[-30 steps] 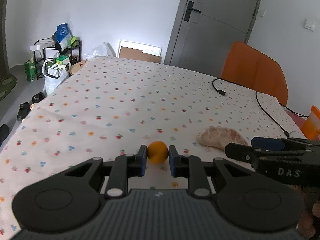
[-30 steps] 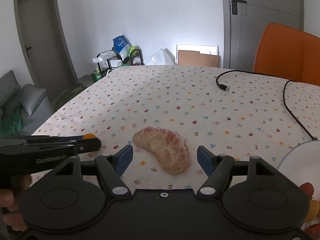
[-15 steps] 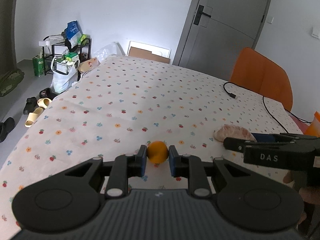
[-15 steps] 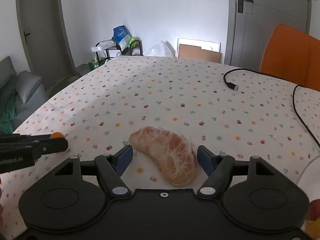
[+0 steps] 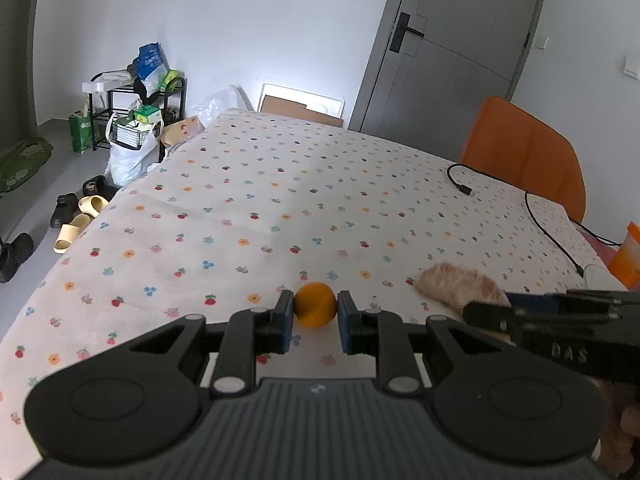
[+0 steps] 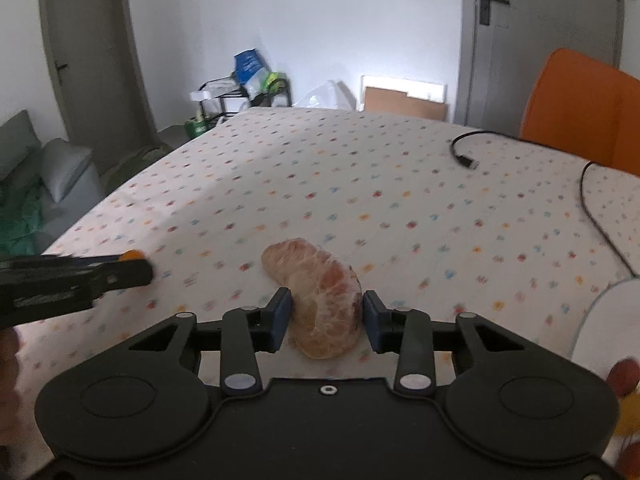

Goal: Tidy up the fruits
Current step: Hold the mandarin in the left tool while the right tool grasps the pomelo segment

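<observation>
Left wrist view: the left gripper (image 5: 315, 322) is clamped on a small orange fruit (image 5: 315, 304). Both blue pads touch its sides, and the fruit sits at the tips of the fingers, over the tabletop (image 5: 280, 200). The tabletop has a white cloth with small coloured flowers. To the right, a peeled citrus piece (image 5: 456, 286) lies on the cloth, pale and pinkish, with white fibres on it. The right gripper (image 5: 486, 314) comes in from the right edge, and its dark finger covers the near end of this piece. A black cable (image 5: 536, 216) runs over the far right part of the cloth. Behind the tabletop stands an orange chair (image 5: 524, 156), and a grey door (image 5: 452, 48) is in the wall.

In the right wrist view, the right gripper (image 6: 326, 314) has the peeled citrus piece (image 6: 320, 292) between its fingers. The jaws are closing; the left pad is against the side of the piece and the right pad is at its other side, but the picture is blurred and I cannot tell if they already press it. The piece rests on the cloth, curved like a bean, with its far end pointing to the upper left. At the left edge the left gripper (image 6: 138, 268) reaches in, with the orange fruit (image 6: 132, 255) just visible at its tip. A white plate (image 6: 608, 320) is partly seen at the right edge, with something red and yellow near it that is too blurred to name.
</observation>
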The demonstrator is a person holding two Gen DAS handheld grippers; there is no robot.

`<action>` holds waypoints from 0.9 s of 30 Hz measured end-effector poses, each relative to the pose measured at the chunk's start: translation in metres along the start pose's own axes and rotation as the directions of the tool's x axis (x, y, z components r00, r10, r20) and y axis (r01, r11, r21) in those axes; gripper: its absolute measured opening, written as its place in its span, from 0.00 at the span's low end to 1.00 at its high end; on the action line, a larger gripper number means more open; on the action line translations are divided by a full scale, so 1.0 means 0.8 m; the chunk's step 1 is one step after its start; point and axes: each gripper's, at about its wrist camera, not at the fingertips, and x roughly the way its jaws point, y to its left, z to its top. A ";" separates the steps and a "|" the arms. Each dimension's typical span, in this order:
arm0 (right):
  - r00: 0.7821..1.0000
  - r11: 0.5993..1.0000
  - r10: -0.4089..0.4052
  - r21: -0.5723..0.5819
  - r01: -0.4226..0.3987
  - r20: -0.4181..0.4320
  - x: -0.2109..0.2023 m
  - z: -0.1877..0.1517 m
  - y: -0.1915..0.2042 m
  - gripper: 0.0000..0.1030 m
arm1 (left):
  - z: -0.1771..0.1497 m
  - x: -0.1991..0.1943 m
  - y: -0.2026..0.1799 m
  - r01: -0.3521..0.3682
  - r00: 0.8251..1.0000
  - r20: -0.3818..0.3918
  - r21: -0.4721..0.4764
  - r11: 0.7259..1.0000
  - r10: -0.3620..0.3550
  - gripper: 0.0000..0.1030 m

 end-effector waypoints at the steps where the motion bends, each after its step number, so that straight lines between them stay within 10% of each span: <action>1: 1.000 1.000 0.011 -0.006 -0.011 -0.003 -0.001 -0.002 0.004 0.37 | 0.000 0.000 0.000 -0.001 1.000 0.000 -0.001 1.000 0.001 0.21; 17: 0.999 0.997 0.021 -0.076 -0.018 0.042 0.024 0.006 0.017 0.58 | -0.002 -0.002 0.009 0.002 1.000 0.010 -0.006 1.000 -0.002 0.21; 27: 0.998 0.998 0.031 -0.052 -0.028 0.059 -0.001 0.006 0.009 0.24 | -0.001 -0.006 0.005 0.006 1.000 0.014 -0.008 1.000 -0.006 0.20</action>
